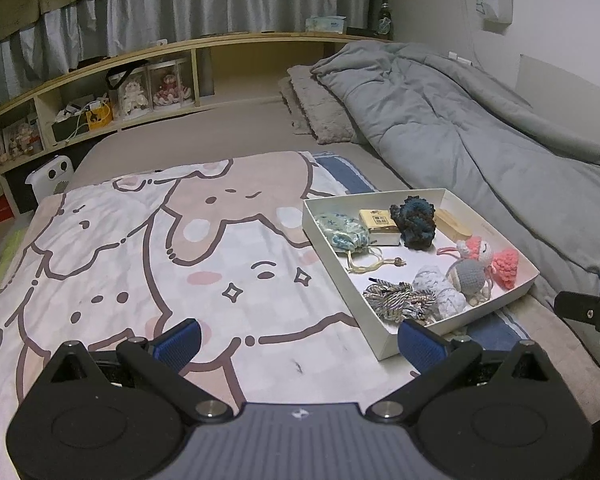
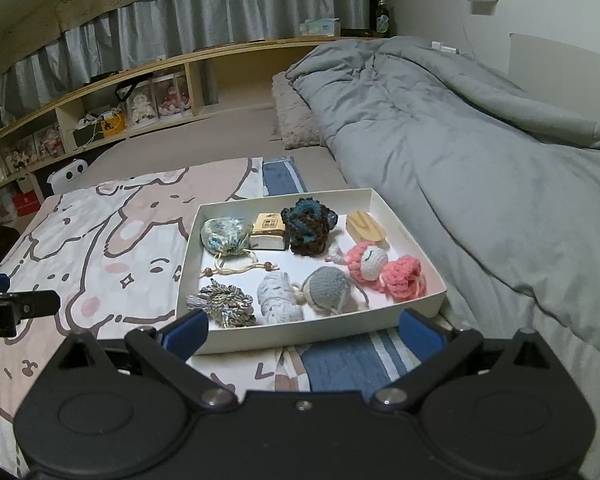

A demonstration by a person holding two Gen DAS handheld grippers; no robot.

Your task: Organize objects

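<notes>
A white box (image 2: pixel 332 330) (image 1: pixel 384 344) lies on the bed and holds several small things: a blue drawstring pouch (image 2: pixel 225 236), a small yellow box (image 2: pixel 269 231), a dark crochet piece (image 2: pixel 307 227), a wooden piece (image 2: pixel 366 227), a pink crochet doll (image 2: pixel 384 268), a grey crochet doll (image 2: pixel 327 289), a white yarn roll (image 2: pixel 278 298) and a grey tassel bundle (image 2: pixel 225 304). My right gripper (image 2: pixel 302 334) is open and empty, just in front of the box's near wall. My left gripper (image 1: pixel 300 342) is open and empty over the cartoon blanket (image 1: pixel 140 260), left of the box.
A rumpled grey duvet (image 2: pixel 480 152) covers the right side of the bed. A fuzzy grey pillow (image 1: pixel 320 108) lies at the head. A wooden shelf (image 1: pixel 100 100) with boxes and figurines runs along the far left. A white device (image 1: pixel 50 180) stands beside the bed.
</notes>
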